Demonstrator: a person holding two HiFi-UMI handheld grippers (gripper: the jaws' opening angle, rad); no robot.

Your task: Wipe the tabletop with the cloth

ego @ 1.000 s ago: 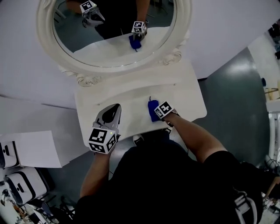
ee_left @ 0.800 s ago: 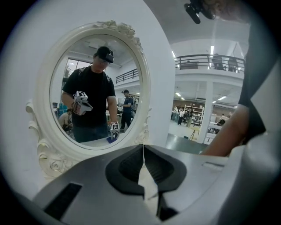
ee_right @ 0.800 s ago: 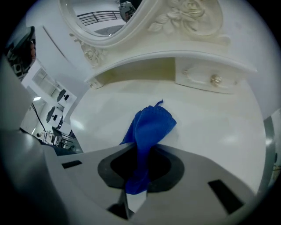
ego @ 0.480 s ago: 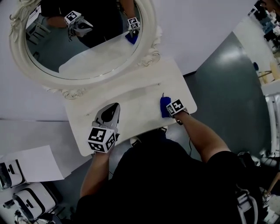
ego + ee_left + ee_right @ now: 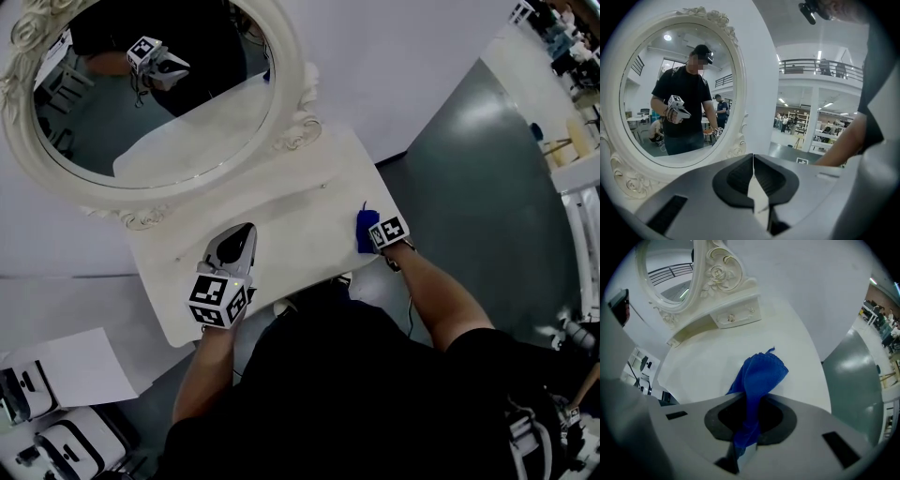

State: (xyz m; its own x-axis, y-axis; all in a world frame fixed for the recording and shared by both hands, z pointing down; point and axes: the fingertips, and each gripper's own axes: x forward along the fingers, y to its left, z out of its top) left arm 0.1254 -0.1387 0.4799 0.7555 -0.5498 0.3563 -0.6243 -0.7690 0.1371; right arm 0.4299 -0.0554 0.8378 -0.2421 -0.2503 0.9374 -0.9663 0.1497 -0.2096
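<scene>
Tabletop [image 5: 300, 211] of a white dressing table stretches across the middle of the head view, its surface bare apart from the two tools and the cloth; the right gripper view shows the same pale top [image 5: 703, 366] running up to the back wall. Behind it stands an oval mirror [image 5: 141, 103] in a carved white frame, which reflects the person and both marker cubes, and below the frame's scrollwork sits a small drawer [image 5: 737, 315] with a round knob. The left gripper [image 5: 247, 231] is over the front left part of the top, pointing at the mirror [image 5: 679, 93]; its jaws are pressed together with nothing between them [image 5: 753, 180]. The right gripper [image 5: 375, 234] is at the right end of the table, close to the front edge, and its jaws [image 5: 749, 425] are clamped on a blue cloth [image 5: 759, 373]. That cloth [image 5: 366, 231] hangs out ahead of the jaws in a bunched fold, its free end lying on the tabletop.
</scene>
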